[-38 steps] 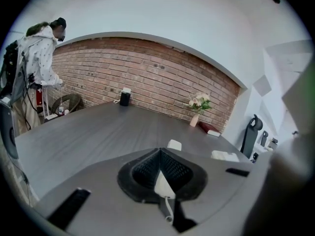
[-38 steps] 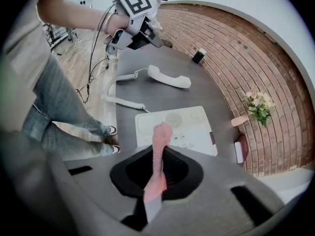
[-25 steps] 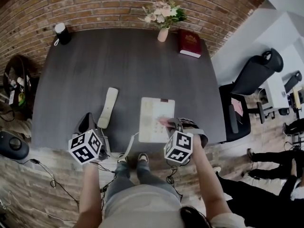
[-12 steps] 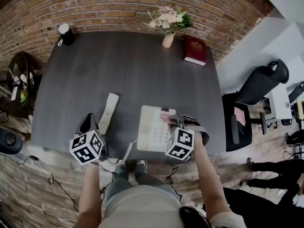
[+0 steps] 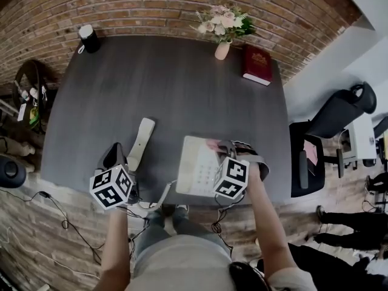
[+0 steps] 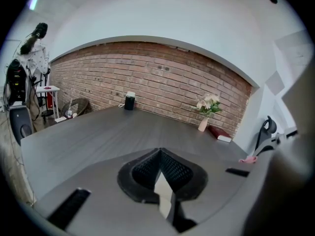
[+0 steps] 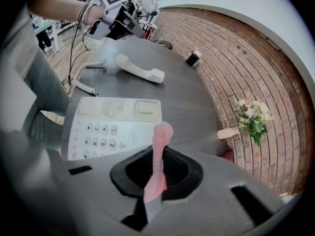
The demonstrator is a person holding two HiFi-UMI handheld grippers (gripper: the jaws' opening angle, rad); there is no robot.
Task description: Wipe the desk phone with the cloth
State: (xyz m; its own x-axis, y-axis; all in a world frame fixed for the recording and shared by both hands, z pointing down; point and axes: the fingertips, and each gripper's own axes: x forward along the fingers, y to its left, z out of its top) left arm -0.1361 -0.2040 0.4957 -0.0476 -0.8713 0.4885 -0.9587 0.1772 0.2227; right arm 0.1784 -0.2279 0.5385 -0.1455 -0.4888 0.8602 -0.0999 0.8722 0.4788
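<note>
OFFICE: You stand at a dark wood-grain counter (image 5: 170,90) set against an exposed brick wall (image 5: 151,11). A white desk phone (image 5: 195,165) with a push-button keypad sits at the near edge. Its handset (image 5: 140,141) lies off the cradle beside it, and its cord (image 5: 162,194) trails over the edge. Along the far side stand a vase of flowers (image 5: 223,32), a red book (image 5: 257,64) and a small black cylinder (image 5: 90,38). To your right, a black office chair (image 5: 336,108) sits by a white desk (image 5: 362,135), and cables (image 5: 60,223) run across the wood floor.
</note>
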